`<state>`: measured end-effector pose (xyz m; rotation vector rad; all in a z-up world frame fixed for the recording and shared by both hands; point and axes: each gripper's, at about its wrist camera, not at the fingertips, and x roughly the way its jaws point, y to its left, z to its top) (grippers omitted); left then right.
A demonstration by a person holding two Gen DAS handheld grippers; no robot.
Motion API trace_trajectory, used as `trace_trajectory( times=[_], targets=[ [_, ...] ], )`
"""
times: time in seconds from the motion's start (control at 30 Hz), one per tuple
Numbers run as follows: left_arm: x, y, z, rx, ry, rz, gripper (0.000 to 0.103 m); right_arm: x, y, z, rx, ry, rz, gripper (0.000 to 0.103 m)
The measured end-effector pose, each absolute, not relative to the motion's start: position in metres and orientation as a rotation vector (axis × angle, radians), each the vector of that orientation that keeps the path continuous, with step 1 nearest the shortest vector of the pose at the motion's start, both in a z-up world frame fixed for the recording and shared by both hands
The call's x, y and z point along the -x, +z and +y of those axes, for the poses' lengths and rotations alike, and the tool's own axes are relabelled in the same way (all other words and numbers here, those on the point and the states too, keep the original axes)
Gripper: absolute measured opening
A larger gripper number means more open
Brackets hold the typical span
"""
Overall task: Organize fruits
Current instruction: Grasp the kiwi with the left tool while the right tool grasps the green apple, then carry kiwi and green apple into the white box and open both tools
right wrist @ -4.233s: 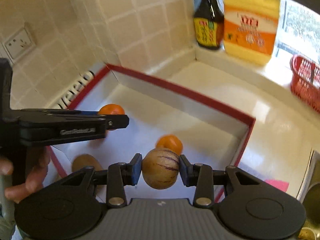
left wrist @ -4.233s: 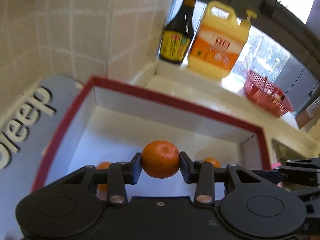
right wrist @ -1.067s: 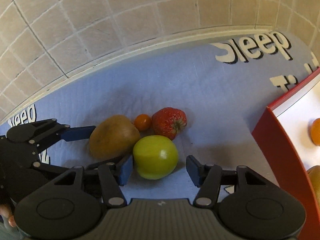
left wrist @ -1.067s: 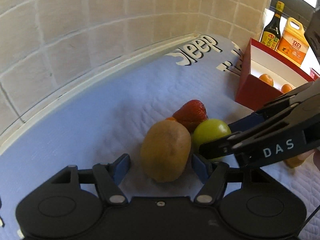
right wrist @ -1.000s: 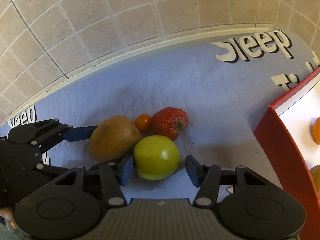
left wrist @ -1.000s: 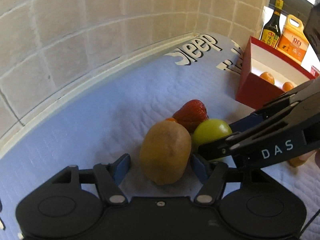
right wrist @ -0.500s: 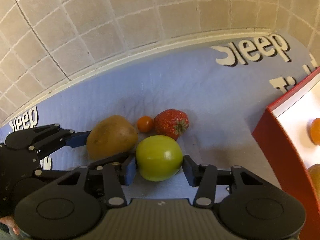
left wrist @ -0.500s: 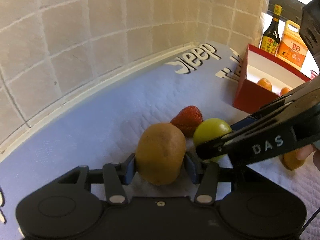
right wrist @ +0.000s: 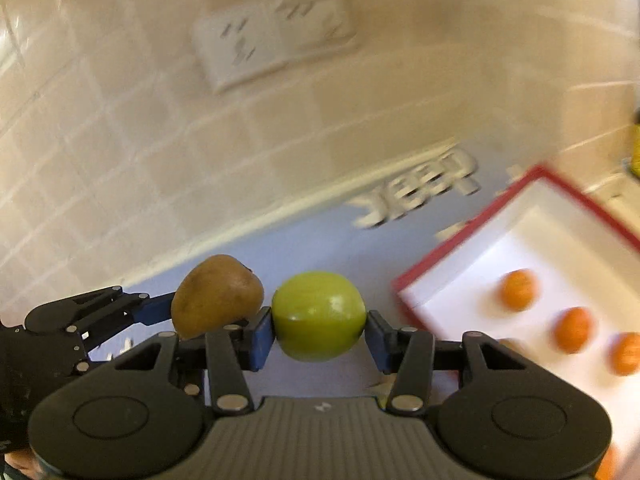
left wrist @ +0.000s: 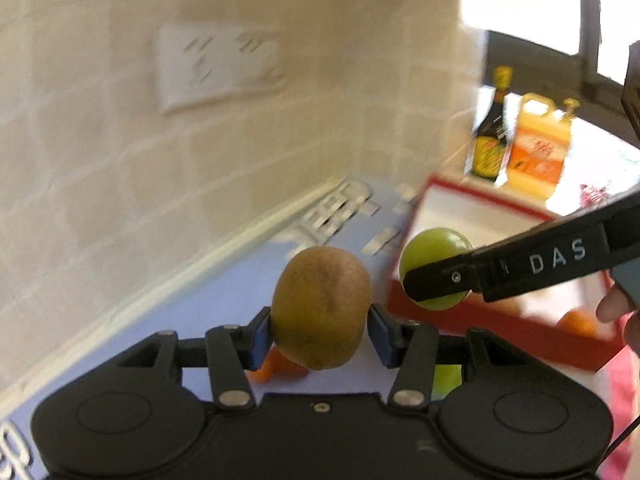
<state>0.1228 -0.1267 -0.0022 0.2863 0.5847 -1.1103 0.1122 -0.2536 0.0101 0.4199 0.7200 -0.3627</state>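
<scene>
Both fruits now ride off the mat, left gripper [left wrist: 320, 334] clamping the kiwi [left wrist: 321, 307], right gripper [right wrist: 319, 336] clamping the green apple [right wrist: 319, 315], probably heading toward the red box [right wrist: 524, 216].

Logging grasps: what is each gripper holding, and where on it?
Left gripper clamps the kiwi across its sides; right gripper clamps the green apple across its sides.

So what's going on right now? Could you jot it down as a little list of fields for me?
left gripper: shut on the kiwi, lifted off the mat
right gripper: shut on the green apple, also in the air
box: red rim, white inside, several oranges in it
mat: blue, white lettering
wall: beige tiles, white socket
by the window: dark bottle, yellow jug
</scene>
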Motion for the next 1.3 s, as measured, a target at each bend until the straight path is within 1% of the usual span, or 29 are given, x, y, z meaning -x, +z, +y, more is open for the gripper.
trace_trajectory(
  times=[0.13, 0.27, 0.43, 0.6, 0.77, 1.0, 1.13, 1.3],
  targets=[
    [-0.102, 0.024, -0.163, -0.260, -1.185, 0.545, 0.060, -0.064, 0.030, -0.284, -0.419, -0.477, 0.647, 0.051],
    [-0.080, 0.037, -0.214, -0.274, -1.250, 0.515, 0.060, -0.018, 0.034, -0.316, -0.440, -0.592, 0.619, 0.051],
    [-0.058, 0.034, -0.267, -0.275, -1.325, 0.546, 0.060, 0.032, 0.023, -0.351, -0.508, -0.711, 0.633, 0.051],
    [-0.042, 0.018, -0.316, -0.294, -1.370, 0.610, 0.060, 0.058, 0.006, -0.375, -0.556, -0.738, 0.659, 0.051],
    [-0.039, -0.005, -0.353, -0.336, -1.374, 0.663, 0.060, 0.058, -0.012, -0.391, -0.570, -0.726, 0.704, 0.051],
    [-0.047, -0.037, -0.394, -0.381, -1.378, 0.733, 0.060, 0.032, -0.048, -0.394, -0.609, -0.651, 0.783, 0.051],
    [-0.051, -0.053, -0.404, -0.391, -1.369, 0.773, 0.060, 0.019, -0.065, -0.395, -0.646, -0.642, 0.810, 0.051],
    [-0.050, -0.066, -0.408, -0.425, -1.365, 0.775, 0.060, 0.008, -0.079, -0.399, -0.656, -0.656, 0.856, 0.051]
  ],
)
